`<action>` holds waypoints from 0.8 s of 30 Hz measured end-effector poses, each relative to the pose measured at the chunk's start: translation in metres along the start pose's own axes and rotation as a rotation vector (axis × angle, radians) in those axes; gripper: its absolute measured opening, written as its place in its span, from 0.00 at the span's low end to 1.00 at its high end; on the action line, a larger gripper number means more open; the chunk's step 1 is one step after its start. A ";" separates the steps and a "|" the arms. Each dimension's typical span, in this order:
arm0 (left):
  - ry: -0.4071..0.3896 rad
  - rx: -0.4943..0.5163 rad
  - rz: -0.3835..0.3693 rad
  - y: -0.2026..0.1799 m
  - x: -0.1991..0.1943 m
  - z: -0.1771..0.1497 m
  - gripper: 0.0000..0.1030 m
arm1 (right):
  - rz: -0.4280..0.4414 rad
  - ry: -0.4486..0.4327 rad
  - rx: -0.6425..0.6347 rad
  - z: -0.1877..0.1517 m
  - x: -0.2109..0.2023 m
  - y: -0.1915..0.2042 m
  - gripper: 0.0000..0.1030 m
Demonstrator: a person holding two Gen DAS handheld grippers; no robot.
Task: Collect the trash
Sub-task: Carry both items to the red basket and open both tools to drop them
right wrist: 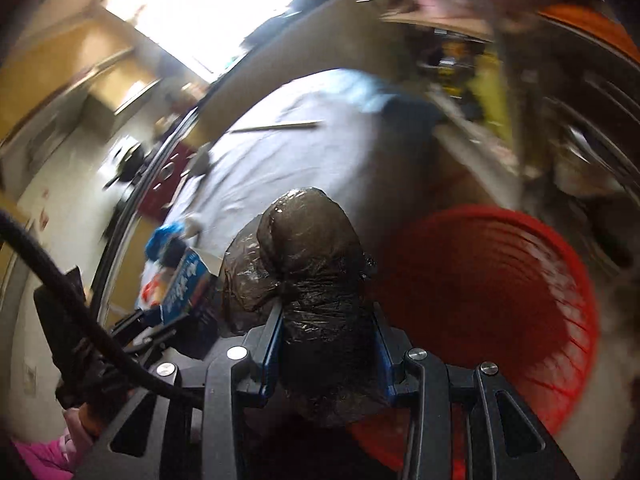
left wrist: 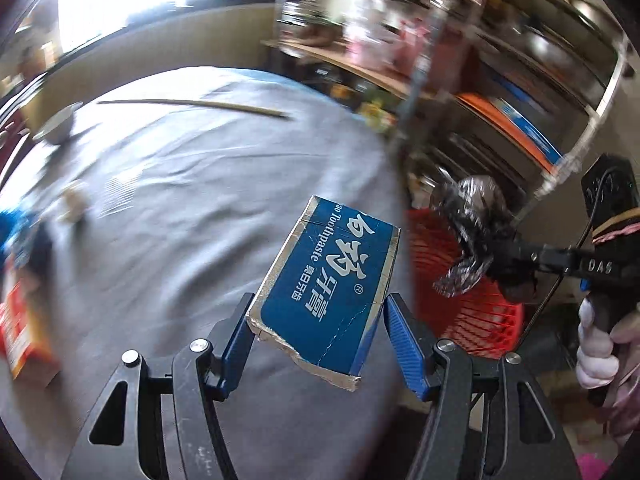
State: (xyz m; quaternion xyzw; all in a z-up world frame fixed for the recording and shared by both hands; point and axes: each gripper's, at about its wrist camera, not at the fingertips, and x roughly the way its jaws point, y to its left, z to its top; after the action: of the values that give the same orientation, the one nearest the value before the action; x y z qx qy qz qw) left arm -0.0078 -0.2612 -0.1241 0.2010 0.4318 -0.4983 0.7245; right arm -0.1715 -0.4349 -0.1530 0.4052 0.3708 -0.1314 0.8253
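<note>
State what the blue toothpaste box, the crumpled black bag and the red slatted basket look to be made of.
Blue toothpaste box: glossy printed cardboard, judging by its creases and torn silvery edge. Crumpled black bag: thin shiny plastic film, wrinkled, with glints. Red slatted basket: apparently moulded plastic, with ribbed, slotted walls.

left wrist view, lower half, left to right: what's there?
orange box → toothpaste box in the left gripper → red basket → crumpled black bag held by the right gripper
</note>
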 end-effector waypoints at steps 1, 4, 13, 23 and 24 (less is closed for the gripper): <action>0.009 0.020 -0.014 -0.010 0.007 0.004 0.64 | -0.015 -0.005 0.020 -0.003 -0.009 -0.014 0.40; 0.045 0.086 -0.050 -0.043 0.027 0.014 0.64 | -0.042 -0.012 0.089 -0.015 -0.025 -0.046 0.40; 0.123 0.139 -0.097 -0.088 0.064 0.028 0.64 | -0.045 -0.025 0.192 -0.032 -0.038 -0.084 0.50; 0.093 0.061 -0.074 -0.057 0.039 0.026 0.64 | -0.009 -0.071 0.174 -0.021 -0.031 -0.074 0.50; 0.081 0.050 -0.055 -0.051 0.031 0.023 0.65 | -0.002 -0.076 0.166 -0.019 -0.030 -0.069 0.50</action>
State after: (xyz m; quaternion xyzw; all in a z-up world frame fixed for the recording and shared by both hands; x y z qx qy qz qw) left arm -0.0391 -0.3165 -0.1299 0.2274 0.4535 -0.5200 0.6872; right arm -0.2379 -0.4666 -0.1785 0.4665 0.3274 -0.1775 0.8023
